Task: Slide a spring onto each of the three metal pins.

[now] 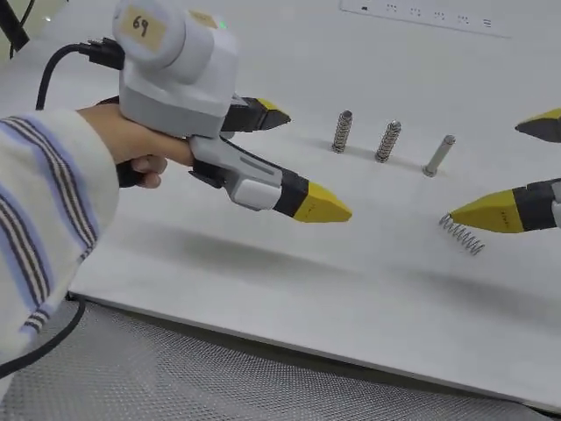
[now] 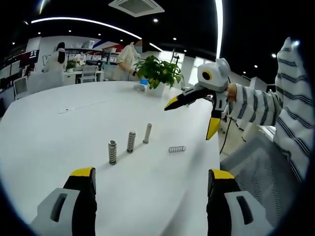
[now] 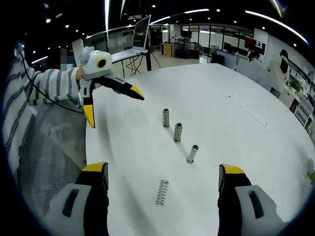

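Three metal pins stand in a row on the white table point(image 1: 263, 263). Springs sit on the left pin point(image 1: 342, 132) and the middle pin point(image 1: 388, 141); the right pin point(image 1: 440, 155) is bare. A loose spring point(image 1: 462, 235) lies flat in front of the bare pin. My left gripper point(image 1: 302, 162), held in a hand, hovers open and empty left of the pins. My right gripper point(image 1: 491, 173) is open and empty, its lower tip just above the loose spring. The right gripper view has the spring point(image 3: 162, 191) between its jaws and the bare pin point(image 3: 192, 154) beyond. The left gripper view shows the pins point(image 2: 131, 141) ahead.
A power strip point(image 1: 421, 16) lies at the table's far edge. The front edge of the table runs above a grey mesh surface point(image 1: 175, 377). A black cable point(image 1: 61, 61) trails from my left gripper. A potted plant point(image 2: 157, 73) stands at the far side.
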`<state>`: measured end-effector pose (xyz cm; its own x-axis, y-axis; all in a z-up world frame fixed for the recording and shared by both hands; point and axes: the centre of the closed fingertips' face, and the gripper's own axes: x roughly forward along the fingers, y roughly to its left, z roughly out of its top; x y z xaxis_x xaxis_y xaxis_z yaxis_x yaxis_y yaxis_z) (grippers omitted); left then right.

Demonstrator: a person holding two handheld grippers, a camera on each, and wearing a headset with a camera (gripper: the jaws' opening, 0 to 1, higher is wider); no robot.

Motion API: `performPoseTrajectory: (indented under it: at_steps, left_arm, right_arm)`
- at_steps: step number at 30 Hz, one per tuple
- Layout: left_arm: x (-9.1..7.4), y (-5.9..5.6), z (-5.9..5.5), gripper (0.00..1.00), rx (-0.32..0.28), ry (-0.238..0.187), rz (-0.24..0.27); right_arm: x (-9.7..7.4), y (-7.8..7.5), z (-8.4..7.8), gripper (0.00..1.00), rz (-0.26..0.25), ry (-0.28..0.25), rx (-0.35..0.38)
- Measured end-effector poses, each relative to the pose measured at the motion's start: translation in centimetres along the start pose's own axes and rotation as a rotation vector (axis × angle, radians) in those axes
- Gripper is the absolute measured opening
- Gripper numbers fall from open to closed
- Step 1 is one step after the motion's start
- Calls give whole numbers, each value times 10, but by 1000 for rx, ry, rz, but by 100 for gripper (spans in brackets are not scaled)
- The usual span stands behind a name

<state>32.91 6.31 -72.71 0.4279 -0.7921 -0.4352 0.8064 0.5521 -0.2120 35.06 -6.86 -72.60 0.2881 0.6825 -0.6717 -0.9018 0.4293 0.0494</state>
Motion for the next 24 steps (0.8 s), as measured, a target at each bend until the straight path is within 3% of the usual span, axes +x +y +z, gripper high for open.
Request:
performPoseTrajectory:
  at_steps: [6,11,19,24]
  left_arm:
    - [-2,7,-5,92,4,13,17]
    - [-3,7,-8,92,-1,23,18]
    - [-5,7,-6,91,-7,11,13]
    - [-5,9,-8,90,-4,18,7]
  right_arm:
    - [0,3,-6,96,-9,-78,47]
    - [0,4,-2,99,-10,-169,107]
    - [0,4,-11,100,-35,-221,138]
    - [0,7,-15,100,-45,-219,154]
